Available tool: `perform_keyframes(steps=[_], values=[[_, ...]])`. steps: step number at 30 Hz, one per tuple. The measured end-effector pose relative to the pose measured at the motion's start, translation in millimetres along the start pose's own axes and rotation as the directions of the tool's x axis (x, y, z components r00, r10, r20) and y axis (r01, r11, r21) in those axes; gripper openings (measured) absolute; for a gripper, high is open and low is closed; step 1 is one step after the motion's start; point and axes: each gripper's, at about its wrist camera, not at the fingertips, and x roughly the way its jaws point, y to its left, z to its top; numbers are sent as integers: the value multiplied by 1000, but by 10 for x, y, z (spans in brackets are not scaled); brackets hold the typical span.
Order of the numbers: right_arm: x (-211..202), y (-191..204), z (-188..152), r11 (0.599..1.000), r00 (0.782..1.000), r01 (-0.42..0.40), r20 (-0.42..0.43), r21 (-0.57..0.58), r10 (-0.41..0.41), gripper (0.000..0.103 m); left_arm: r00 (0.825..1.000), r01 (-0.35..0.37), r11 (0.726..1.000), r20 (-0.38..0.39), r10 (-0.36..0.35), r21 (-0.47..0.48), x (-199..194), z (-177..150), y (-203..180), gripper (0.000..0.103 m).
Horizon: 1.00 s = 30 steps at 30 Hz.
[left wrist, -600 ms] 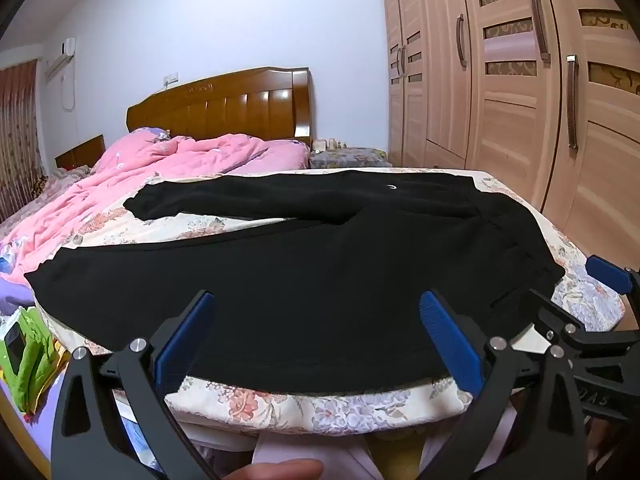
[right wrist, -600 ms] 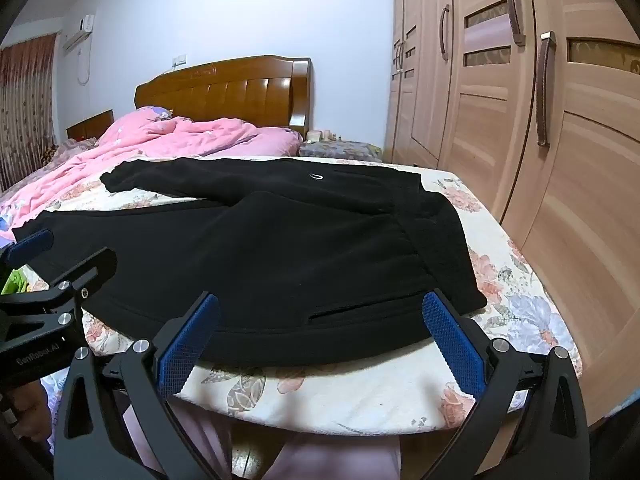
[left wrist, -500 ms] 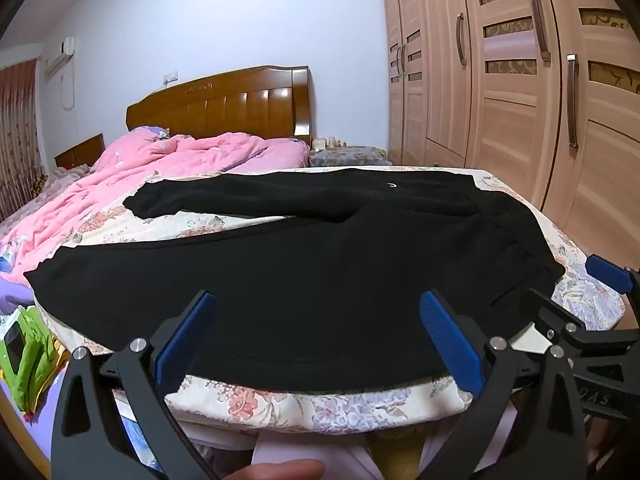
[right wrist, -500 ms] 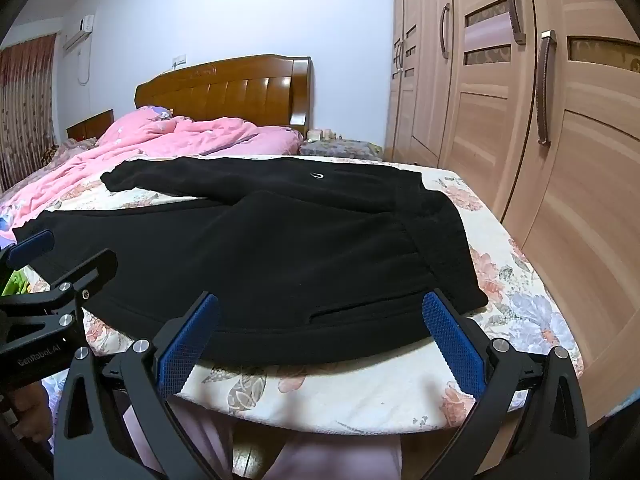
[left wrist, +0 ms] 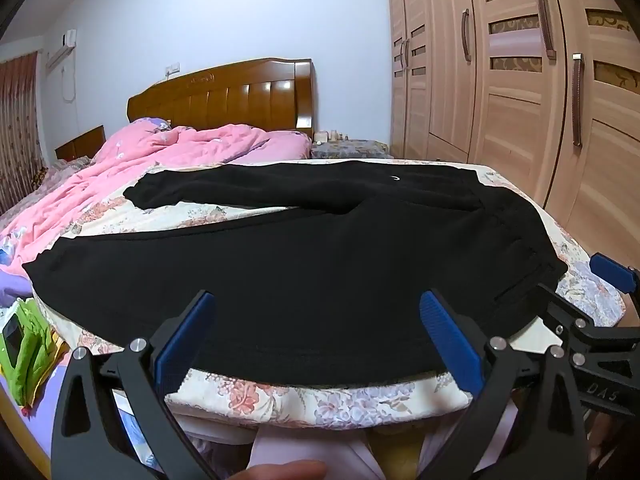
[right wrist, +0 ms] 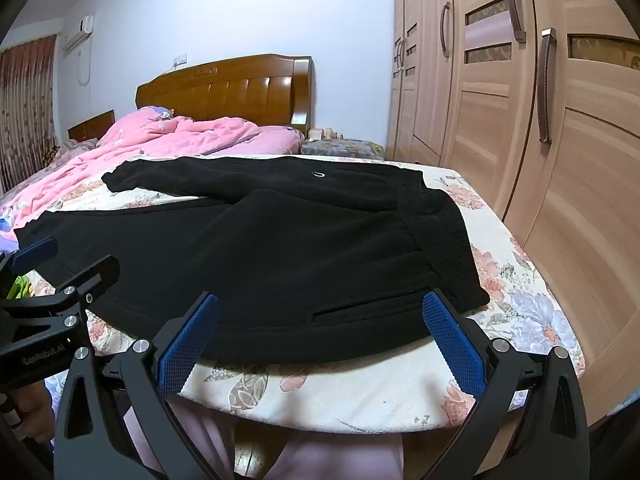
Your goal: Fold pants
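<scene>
Black pants (left wrist: 304, 264) lie spread flat across the foot of a bed with a floral sheet (left wrist: 320, 404), waistband to the right, two legs reaching left. My left gripper (left wrist: 316, 320) hovers open over the near edge of the pants, nothing between its blue pads. In the right wrist view the same pants (right wrist: 280, 256) show a pocket slit near the front hem. My right gripper (right wrist: 320, 324) is open too, hanging over the waist end near the bed's edge, empty. Each gripper shows at the side of the other's view.
A pink quilt (left wrist: 132, 176) is bunched at the far left below a wooden headboard (left wrist: 224, 100). Tall wardrobe doors (right wrist: 540, 128) stand close on the right. Green items (left wrist: 28, 352) lie on a purple surface at lower left. A nightstand (right wrist: 340, 146) stands by the wall.
</scene>
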Motion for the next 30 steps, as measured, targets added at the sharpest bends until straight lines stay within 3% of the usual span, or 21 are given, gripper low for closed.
perform_keyframes(steps=[30], values=[[0,-77,-30,1000,1000,1,0,14,-1,99,1000,3,1000,-20,-3,7,10,-18,26,102]])
